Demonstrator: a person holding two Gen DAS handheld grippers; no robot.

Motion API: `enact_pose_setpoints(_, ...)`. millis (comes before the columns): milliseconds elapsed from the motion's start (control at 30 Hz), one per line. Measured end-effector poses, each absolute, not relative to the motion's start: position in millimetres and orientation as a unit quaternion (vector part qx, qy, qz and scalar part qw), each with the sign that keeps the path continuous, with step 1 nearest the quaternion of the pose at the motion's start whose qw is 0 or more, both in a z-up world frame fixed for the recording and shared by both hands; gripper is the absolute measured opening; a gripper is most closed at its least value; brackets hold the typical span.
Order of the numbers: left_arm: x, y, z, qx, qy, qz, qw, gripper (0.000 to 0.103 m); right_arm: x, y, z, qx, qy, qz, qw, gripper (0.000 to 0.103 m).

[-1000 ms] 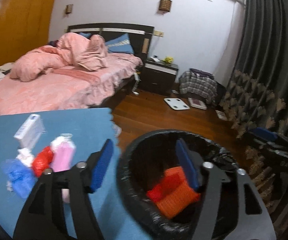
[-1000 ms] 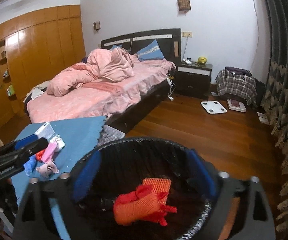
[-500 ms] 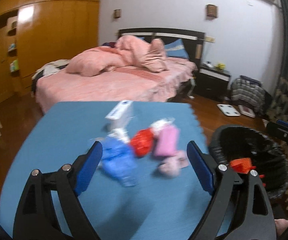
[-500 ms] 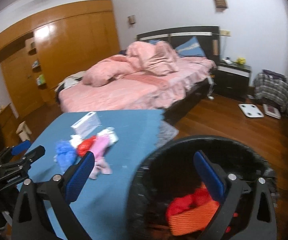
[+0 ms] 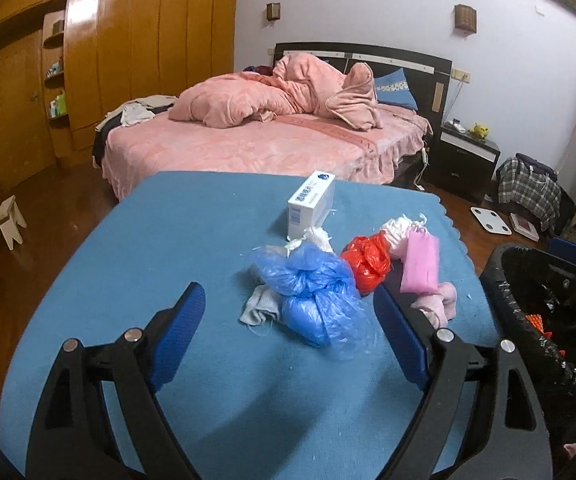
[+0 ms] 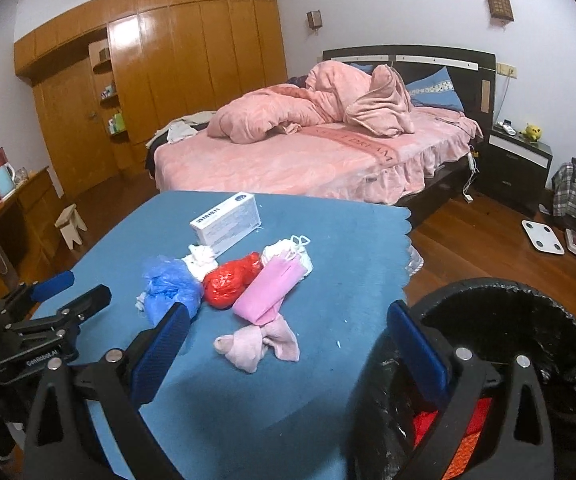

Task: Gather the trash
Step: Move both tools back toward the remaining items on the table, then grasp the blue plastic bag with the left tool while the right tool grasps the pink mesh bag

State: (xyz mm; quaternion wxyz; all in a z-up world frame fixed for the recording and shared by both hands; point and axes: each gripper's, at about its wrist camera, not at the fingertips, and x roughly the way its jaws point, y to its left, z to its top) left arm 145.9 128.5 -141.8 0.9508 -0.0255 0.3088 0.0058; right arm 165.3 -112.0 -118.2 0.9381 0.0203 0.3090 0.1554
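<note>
A pile of trash lies on the blue table (image 5: 175, 248): a crumpled blue plastic bag (image 5: 316, 288), a red bag (image 5: 366, 260), a pink packet (image 5: 420, 264), a pink cloth (image 6: 257, 342), white tissue (image 5: 318, 236) and a white box (image 5: 310, 202). My left gripper (image 5: 288, 324) is open and empty, just in front of the blue bag. My right gripper (image 6: 288, 334) is open and empty, near the pink cloth. A black-lined bin (image 6: 528, 320) at the table's right holds orange and red trash (image 6: 464, 440).
A bed with a pink duvet (image 5: 288, 120) stands behind the table. A wooden wardrobe (image 5: 127, 48) fills the left wall. A small stool (image 5: 9, 220) sits on the floor at left. A nightstand (image 5: 468, 156), scale (image 5: 490, 220) and plaid bag (image 5: 528, 192) are at right.
Both grippers swung left from over the bin to face the table. The trash pile now lies in front of both grippers; the bin has shifted to the right edge.
</note>
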Motion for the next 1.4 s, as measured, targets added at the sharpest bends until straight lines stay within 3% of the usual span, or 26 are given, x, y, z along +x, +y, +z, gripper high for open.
enact_pose_setpoints(367,194.6,115.0,-170.2,-0.016,0.330,-0.012,0.944,0.071,194.2,-105.3,-133.4,0.011,0.320,0.149,0.935,0.097)
enact_pose_setpoints(433,202.7,112.8,-176.0,-0.015,0.341,-0.017,0.940,0.062,198.9,-103.6,-135.2,0.010,0.322,0.150,0.935,0.097)
enact_pose_setpoints(567,213.4,106.7,-188.0,-0.014,0.360,-0.033,0.932,0.036,205.3,-99.2,-138.4,0.004,0.324,0.149,0.934,0.097)
enact_pose_setpoints(700,210.5,107.7,-190.5,-0.020,0.357,-0.032,0.933,0.027,214.2,-96.2,-143.6,0.003,0.333,0.145,0.932,0.097)
enact_pose_setpoints(1100,185.4,127.3,-159.6,-0.036,0.311,-0.015,0.950,0.023,240.7,-79.8,-169.3,0.014,0.371,0.139,0.918,0.093)
enact_pose_setpoints(1300,185.0,132.0,-159.2,-0.036,0.312,-0.013,0.949,0.023,247.9,-71.9,-183.2,0.012,0.395,0.146,0.907,0.080)
enact_pose_setpoints(1400,185.4,133.4,-159.3,-0.037,0.313,-0.011,0.949,0.023,251.2,-70.6,-186.4,0.015,0.402,0.152,0.903,0.068)
